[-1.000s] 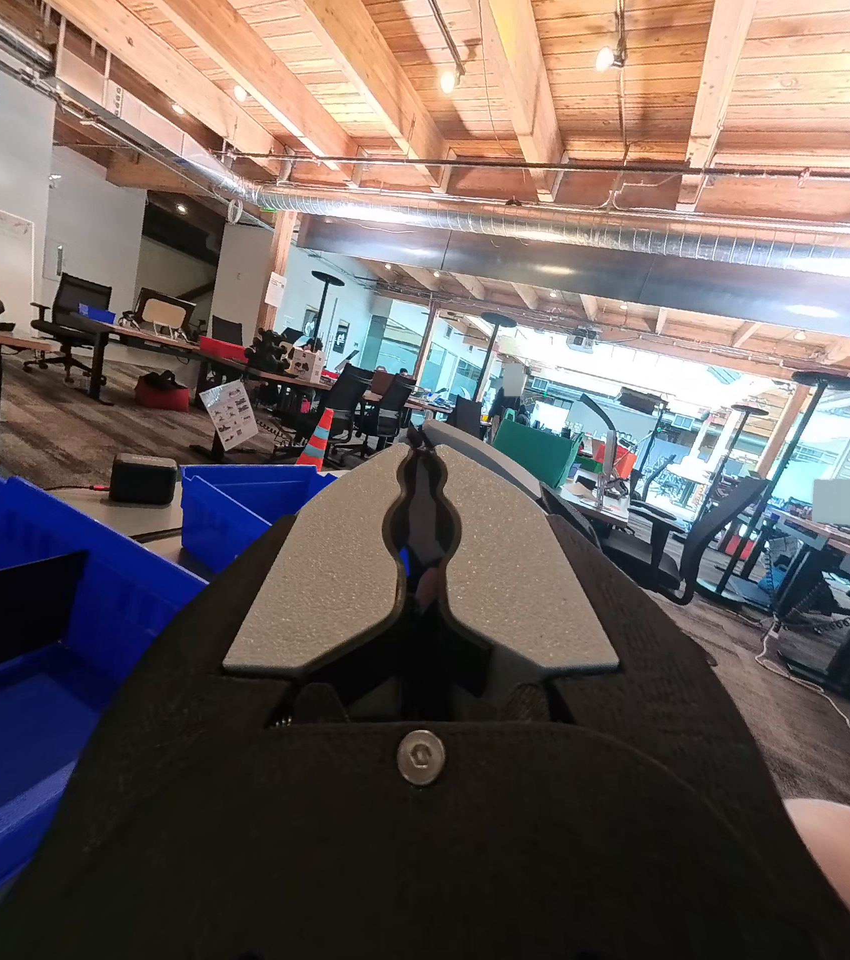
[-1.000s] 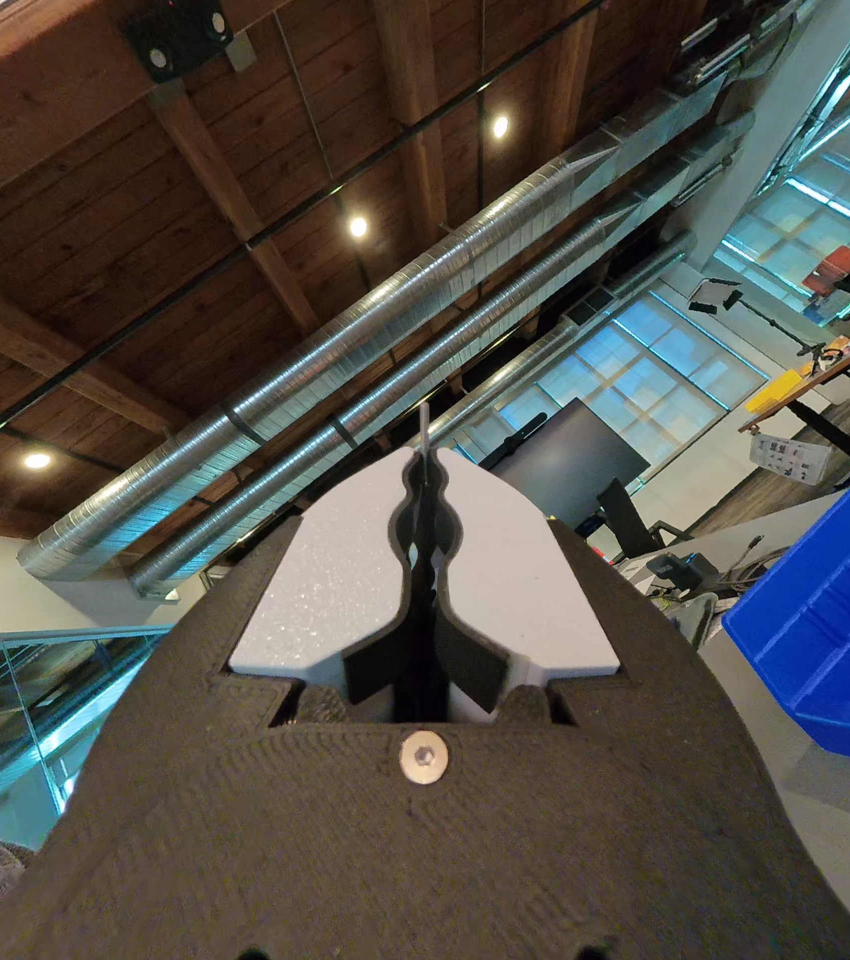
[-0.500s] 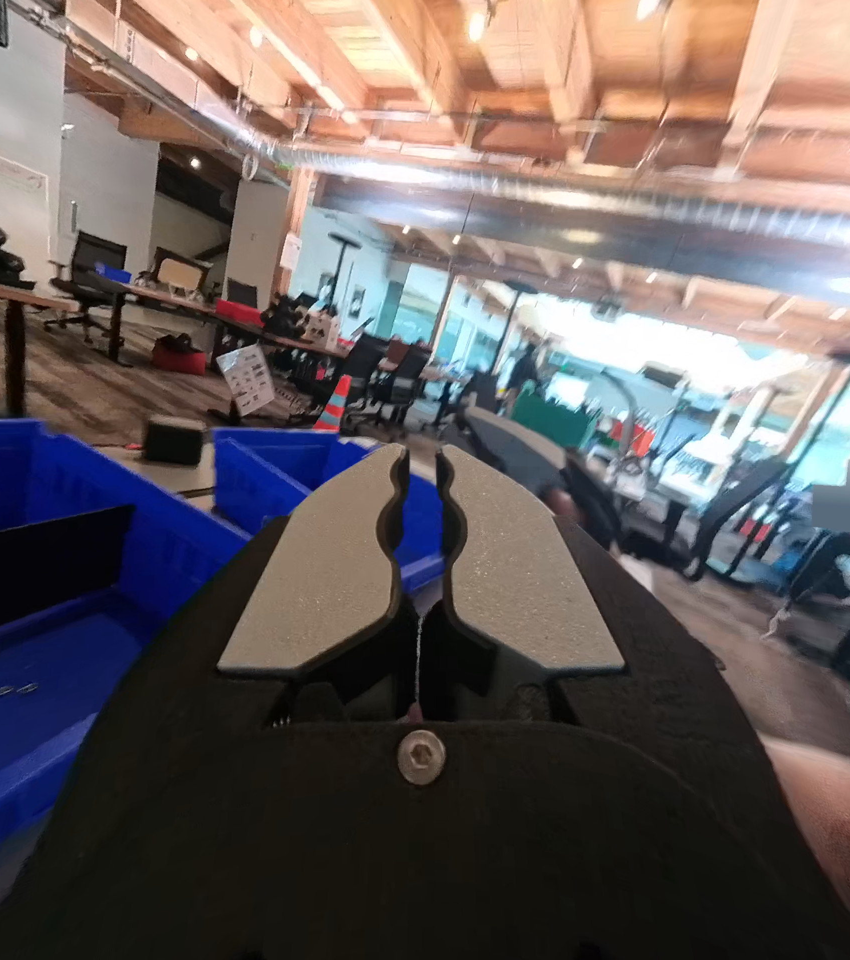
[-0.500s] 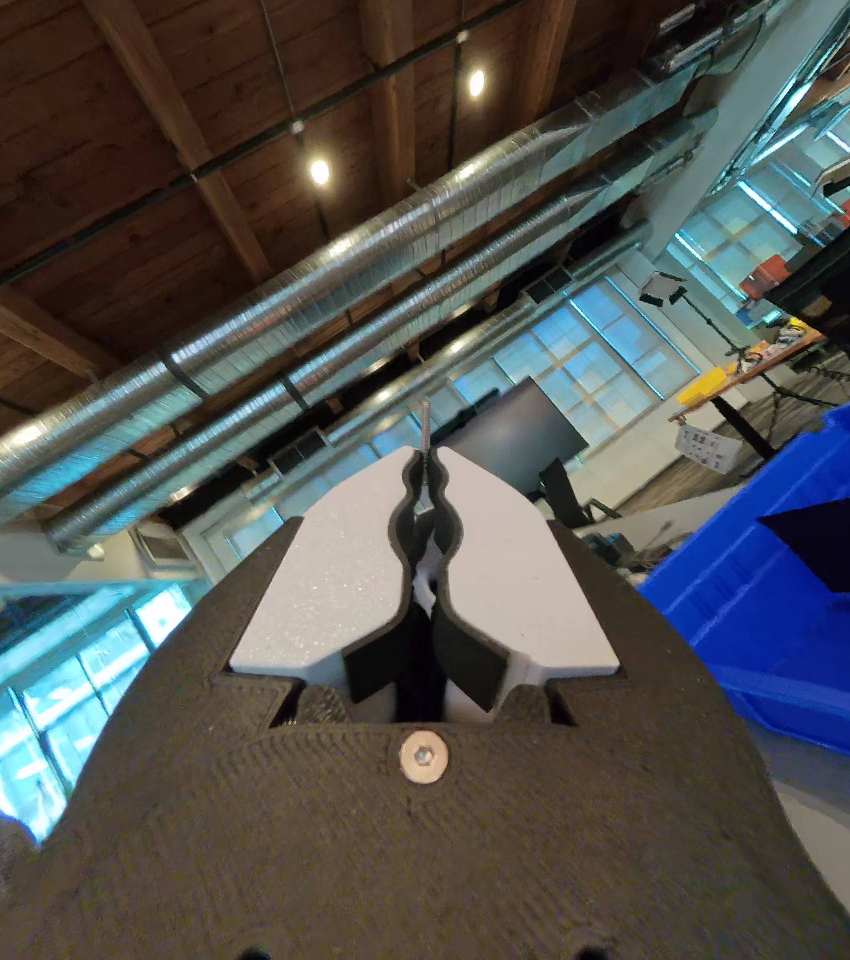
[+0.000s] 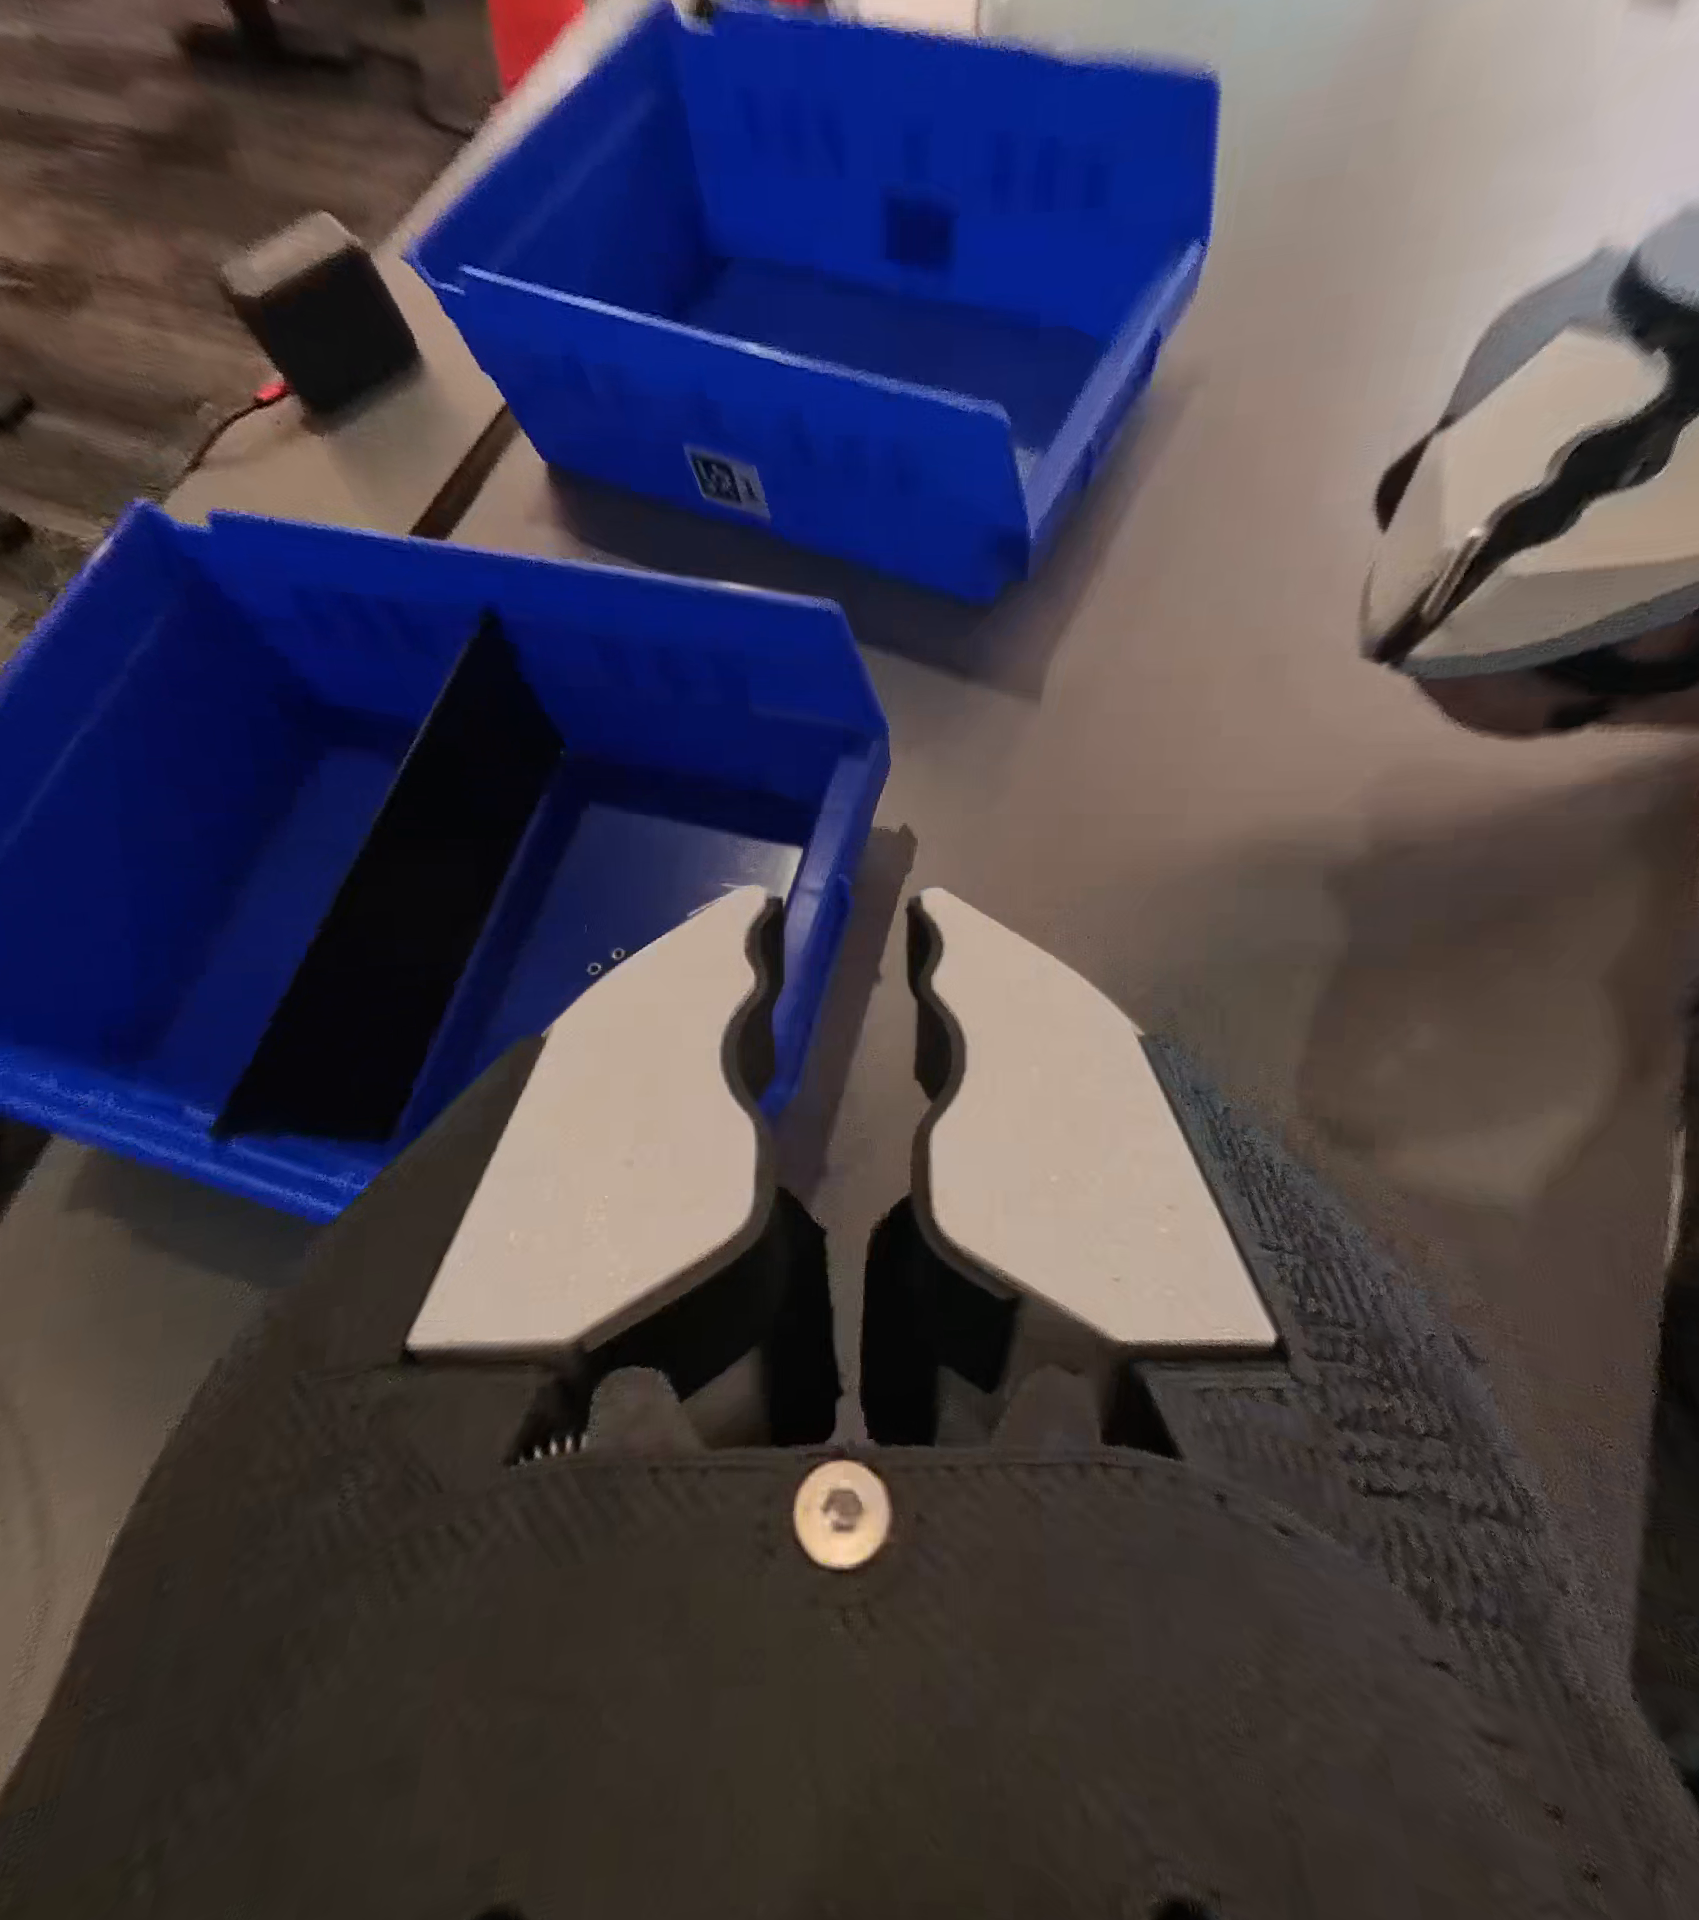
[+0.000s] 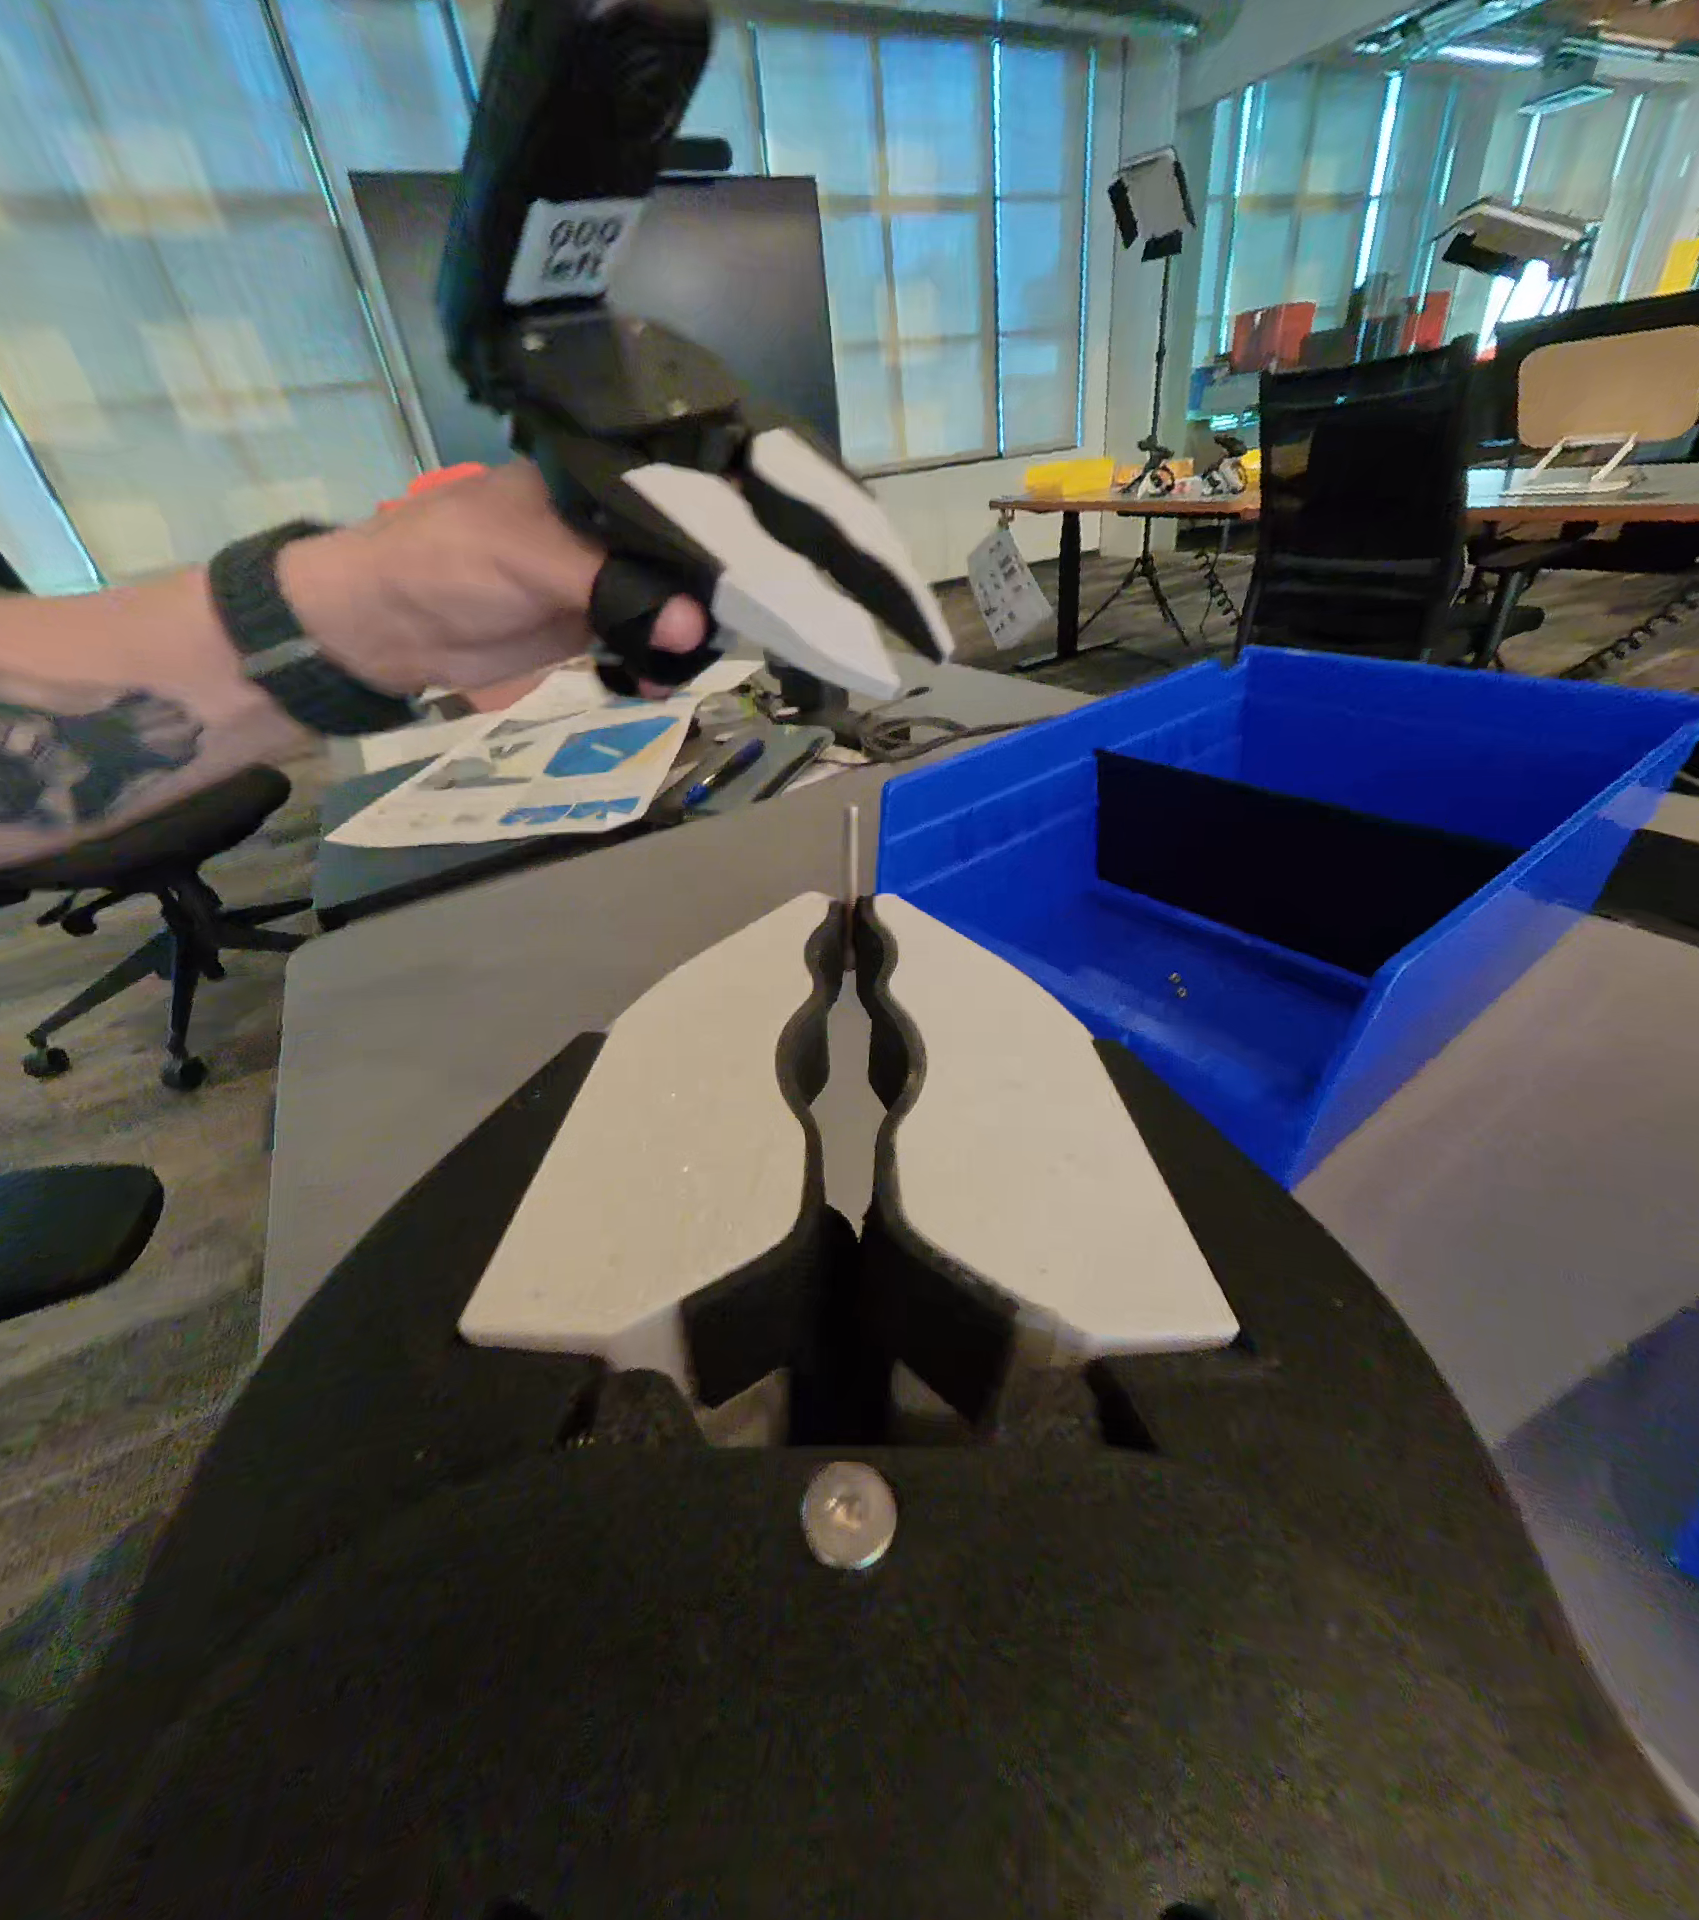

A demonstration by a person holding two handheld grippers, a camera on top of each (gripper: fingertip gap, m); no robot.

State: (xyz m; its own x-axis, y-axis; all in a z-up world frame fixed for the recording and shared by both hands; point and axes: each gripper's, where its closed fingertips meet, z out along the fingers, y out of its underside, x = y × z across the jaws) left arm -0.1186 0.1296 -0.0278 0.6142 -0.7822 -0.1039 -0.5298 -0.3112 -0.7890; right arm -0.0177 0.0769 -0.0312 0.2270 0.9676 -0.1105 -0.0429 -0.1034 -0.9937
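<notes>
My left gripper point(image 5: 845, 914) is open and empty, its jaws a narrow gap apart, above the right wall of a blue bin point(image 5: 149, 935) with a black divider point(image 5: 398, 935). Two tiny pieces point(image 5: 606, 961) lie on that bin's floor. My right gripper point(image 6: 850, 920) is shut on a thin metal pin point(image 6: 850, 847) that sticks out past its tips, just left of the same bin point(image 6: 1396, 1049). The right gripper also shows in the left wrist view point(image 5: 1396, 613), to the upper right. A hand holds the left gripper point(image 6: 912, 670) in the air, higher and to the left in the right wrist view.
A second blue bin point(image 5: 1084, 260) stands farther back on the grey table point(image 5: 1188, 935). A small black box point(image 5: 320, 322) with a cable sits near the table's left edge. Papers and pens point(image 6: 554, 769) lie on a desk beyond. Office chairs point(image 6: 149, 862) stand left of the table. The gap from one gripper's tips to the other's is roughly 12 cm.
Both grippers have tipped down from the ceiling and room toward the table and bins. The left jaws have opened from shut. The right gripper still grips the pin.
</notes>
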